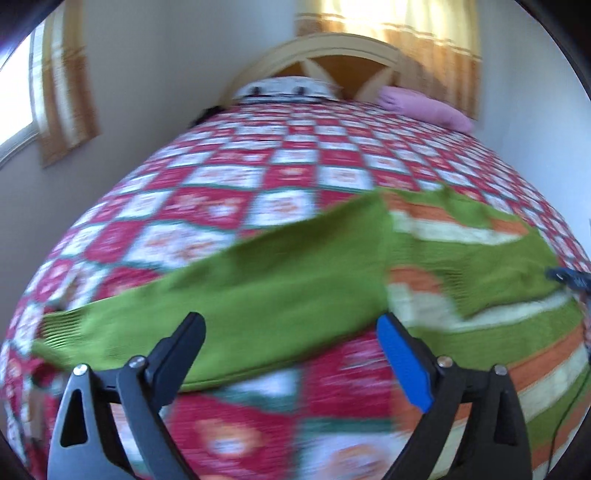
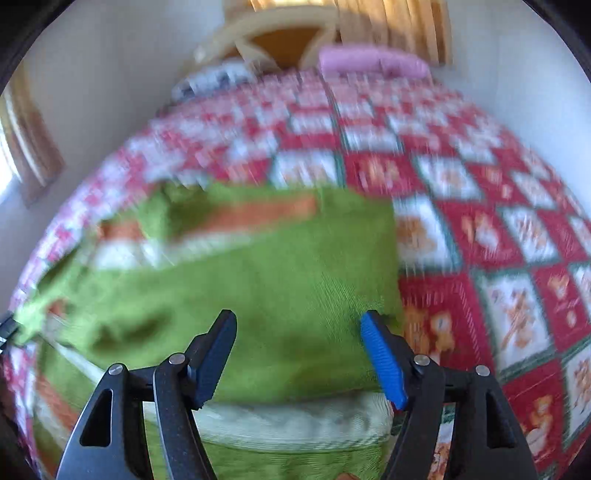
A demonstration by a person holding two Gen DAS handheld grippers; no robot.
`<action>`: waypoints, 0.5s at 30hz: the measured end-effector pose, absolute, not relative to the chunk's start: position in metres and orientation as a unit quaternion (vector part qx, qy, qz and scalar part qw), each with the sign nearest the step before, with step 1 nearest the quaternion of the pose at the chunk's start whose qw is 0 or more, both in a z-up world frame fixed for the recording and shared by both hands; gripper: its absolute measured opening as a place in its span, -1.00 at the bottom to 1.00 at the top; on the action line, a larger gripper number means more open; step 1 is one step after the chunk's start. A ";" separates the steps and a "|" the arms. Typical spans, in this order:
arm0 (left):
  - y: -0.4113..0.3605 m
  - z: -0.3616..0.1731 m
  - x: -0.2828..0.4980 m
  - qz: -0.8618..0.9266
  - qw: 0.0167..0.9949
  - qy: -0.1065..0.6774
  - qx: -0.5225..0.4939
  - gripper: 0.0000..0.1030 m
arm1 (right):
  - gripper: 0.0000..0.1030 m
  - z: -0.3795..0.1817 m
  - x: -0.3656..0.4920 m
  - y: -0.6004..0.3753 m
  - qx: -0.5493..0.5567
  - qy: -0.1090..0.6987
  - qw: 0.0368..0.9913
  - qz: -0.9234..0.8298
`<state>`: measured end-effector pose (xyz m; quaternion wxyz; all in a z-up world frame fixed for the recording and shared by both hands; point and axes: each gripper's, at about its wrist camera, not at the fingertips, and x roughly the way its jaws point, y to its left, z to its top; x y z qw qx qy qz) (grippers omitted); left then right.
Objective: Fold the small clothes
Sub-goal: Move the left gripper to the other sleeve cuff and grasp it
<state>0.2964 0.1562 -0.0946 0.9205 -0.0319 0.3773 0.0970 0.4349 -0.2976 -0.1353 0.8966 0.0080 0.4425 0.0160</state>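
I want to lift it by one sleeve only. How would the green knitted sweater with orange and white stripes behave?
The green knitted sweater would probably sag and unfold: its sleeve lies limp on the checked bedspread. The ribbed knit looks grippy, unlikely to slip. It seems light.

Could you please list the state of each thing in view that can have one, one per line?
Left tool: open, nothing between its pads, above the sleeve.
Right tool: open, pads not pressing on anything.
Green sweater: lying on the bed, partly folded.
Sleeve: stretched out flat to the left.
Quilt: spread over the bed.
Pink pillow: lying at the headboard.
Curtain: drawn, backlit.
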 end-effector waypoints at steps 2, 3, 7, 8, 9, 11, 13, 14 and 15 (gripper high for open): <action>0.189 -0.097 0.283 0.133 0.915 0.378 -0.039 0.89 | 0.37 -0.130 0.429 -0.285 -0.035 0.444 0.896 0.005; 0.203 -0.099 0.276 0.150 0.912 0.379 -0.043 0.90 | 0.37 -0.126 0.427 -0.282 -0.045 0.446 0.894 -0.003; 0.254 -0.106 0.249 0.213 0.898 0.379 -0.068 0.90 | 0.38 -0.105 0.416 -0.251 -0.074 0.434 0.898 -0.004; 0.265 -0.108 0.242 0.226 0.894 0.378 -0.075 0.90 | 0.39 -0.100 0.414 -0.235 -0.073 0.428 0.901 0.017; 0.275 -0.110 0.237 0.237 0.891 0.378 -0.082 0.90 | 0.43 -0.098 0.412 -0.225 -0.072 0.424 0.902 0.031; 0.294 -0.114 0.225 0.261 0.882 0.379 -0.101 0.90 | 0.47 -0.101 0.410 -0.196 -0.078 0.417 0.903 0.063; 0.309 -0.118 0.213 0.275 0.874 0.381 -0.121 0.90 | 0.47 -0.115 0.412 -0.177 -0.095 0.418 0.900 0.080; 0.316 -0.120 0.207 0.281 0.871 0.382 -0.130 0.90 | 0.47 -0.128 0.413 -0.166 -0.113 0.422 0.896 0.080; 0.322 -0.121 0.203 0.286 0.868 0.382 -0.135 0.90 | 0.48 -0.138 0.413 -0.161 -0.124 0.426 0.893 0.076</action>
